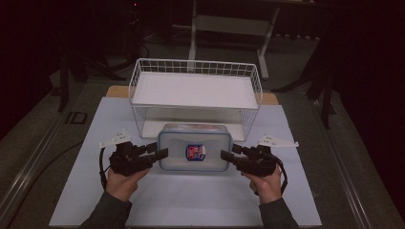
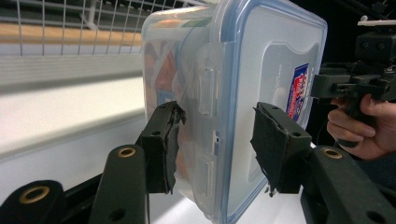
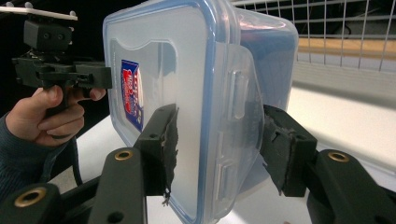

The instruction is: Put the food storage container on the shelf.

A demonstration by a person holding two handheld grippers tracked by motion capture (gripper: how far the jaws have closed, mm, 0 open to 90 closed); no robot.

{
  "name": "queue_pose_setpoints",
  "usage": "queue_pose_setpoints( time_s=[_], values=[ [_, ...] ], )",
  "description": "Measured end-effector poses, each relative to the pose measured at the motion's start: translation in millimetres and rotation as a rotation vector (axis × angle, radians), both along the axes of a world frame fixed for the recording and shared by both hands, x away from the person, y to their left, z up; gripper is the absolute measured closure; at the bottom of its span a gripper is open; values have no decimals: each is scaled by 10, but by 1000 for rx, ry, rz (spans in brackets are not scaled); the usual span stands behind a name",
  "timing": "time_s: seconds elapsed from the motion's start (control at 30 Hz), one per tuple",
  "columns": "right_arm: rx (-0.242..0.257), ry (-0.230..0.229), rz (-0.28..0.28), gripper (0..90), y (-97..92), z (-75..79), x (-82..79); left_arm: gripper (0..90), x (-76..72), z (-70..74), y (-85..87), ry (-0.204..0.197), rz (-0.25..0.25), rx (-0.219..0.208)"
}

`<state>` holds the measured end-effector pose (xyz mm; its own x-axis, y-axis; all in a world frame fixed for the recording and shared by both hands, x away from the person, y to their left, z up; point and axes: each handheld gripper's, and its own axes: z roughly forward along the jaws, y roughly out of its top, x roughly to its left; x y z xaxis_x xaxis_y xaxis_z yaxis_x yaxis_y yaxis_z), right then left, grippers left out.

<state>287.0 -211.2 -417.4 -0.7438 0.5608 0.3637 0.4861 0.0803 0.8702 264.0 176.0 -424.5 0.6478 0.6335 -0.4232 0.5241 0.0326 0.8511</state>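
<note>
Jaws of left gripper (image 1: pixel 162 153) and right gripper (image 1: pixel 225 155) clamp container (image 1: pixel 195 148) end edges; basket (image 1: pixel 196 90) just behind.

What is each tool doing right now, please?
Left tool: closed on the left end of the plastic box.
Right tool: closed on the box's right end.

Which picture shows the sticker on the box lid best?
The high view: the sticker faces the camera, whole, in the middle of the lid. The left gripper view shows it slanted and partly behind a clamp. The right gripper view shows it slanted too, seen from the side.
</note>
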Motion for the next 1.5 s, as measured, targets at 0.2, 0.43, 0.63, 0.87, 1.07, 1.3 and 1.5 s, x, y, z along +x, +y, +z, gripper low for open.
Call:
queue_pose_setpoints(
  time_s=[0.2,0.43,0.63,0.87,1.07,1.3,1.5],
  values=[
    [17,-29,-4,484,-9,140,23,514,46,213,-14,-36,-4,20],
    [26,-66,-8,484,-46,352,75,514,99,401,-49,-65,-2,11],
    [25,-88,-12,484,-62,511,135,514,165,540,-61,-87,2,1],
    [30,-116,-13,484,-53,685,217,514,254,707,-51,-116,7,-8],
    [40,-132,-14,484,-47,798,296,514,324,825,-45,-137,13,-12],
    [44,-149,-17,485,-36,901,398,514,416,892,-34,-148,16,-17],
    [44,-163,-17,485,-23,982,476,513,487,947,-22,-158,22,-29]
  ],
)
